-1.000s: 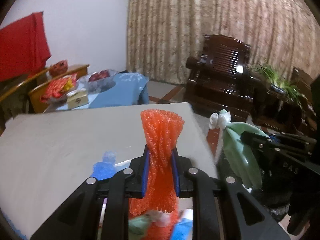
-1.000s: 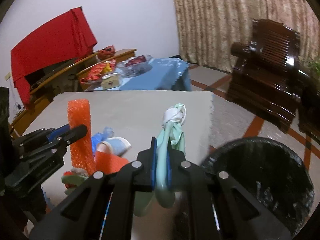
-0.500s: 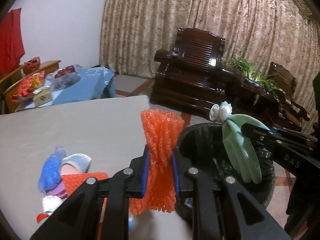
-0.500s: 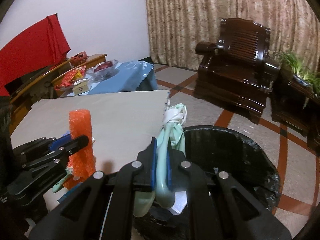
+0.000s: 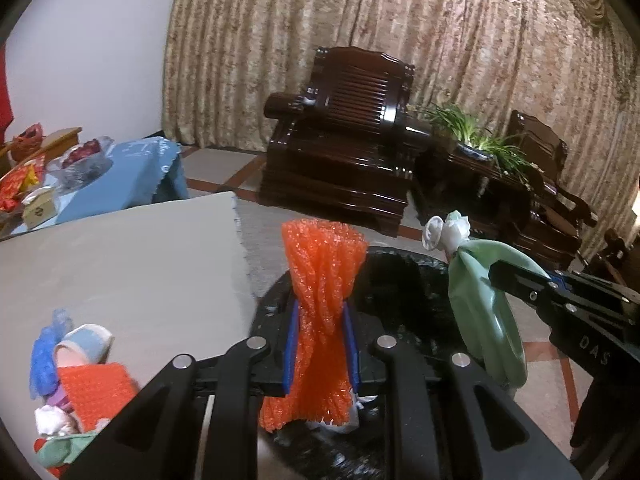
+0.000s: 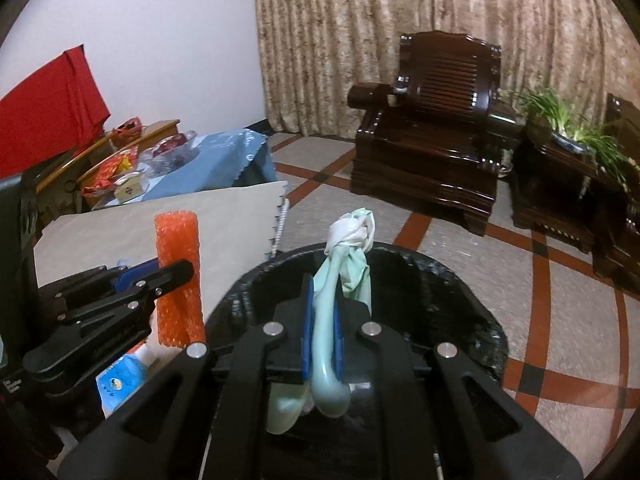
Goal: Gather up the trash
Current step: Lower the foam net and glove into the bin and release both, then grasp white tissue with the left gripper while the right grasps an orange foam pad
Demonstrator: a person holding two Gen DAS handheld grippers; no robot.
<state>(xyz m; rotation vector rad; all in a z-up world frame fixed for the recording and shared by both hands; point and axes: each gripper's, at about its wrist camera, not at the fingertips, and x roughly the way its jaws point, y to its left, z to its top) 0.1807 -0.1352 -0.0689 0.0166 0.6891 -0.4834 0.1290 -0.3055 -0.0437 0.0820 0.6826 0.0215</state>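
Observation:
My left gripper (image 5: pixel 320 344) is shut on an orange foam net sleeve (image 5: pixel 322 280) and holds it upright over the near rim of a black bin (image 5: pixel 404 276). The sleeve also shows in the right wrist view (image 6: pixel 178 248). My right gripper (image 6: pixel 322 336) is shut on a pale green knotted glove (image 6: pixel 344 264) and holds it above the black bin (image 6: pixel 460 300). The glove also shows in the left wrist view (image 5: pixel 480 292), to the right of the sleeve. More trash (image 5: pixel 76 376) lies in a pile on the grey table (image 5: pixel 128 264).
The pile holds another orange net piece (image 5: pixel 96 392), a blue plastic scrap (image 5: pixel 44 356) and a tape roll (image 5: pixel 86 344). A dark wooden armchair (image 6: pixel 436 136) and a plant stand (image 6: pixel 568 176) stand beyond the bin. A blue-covered side table (image 6: pixel 224 160) is at the left.
Both grippers have swung right from over the table to over the black bin, each still holding its item.

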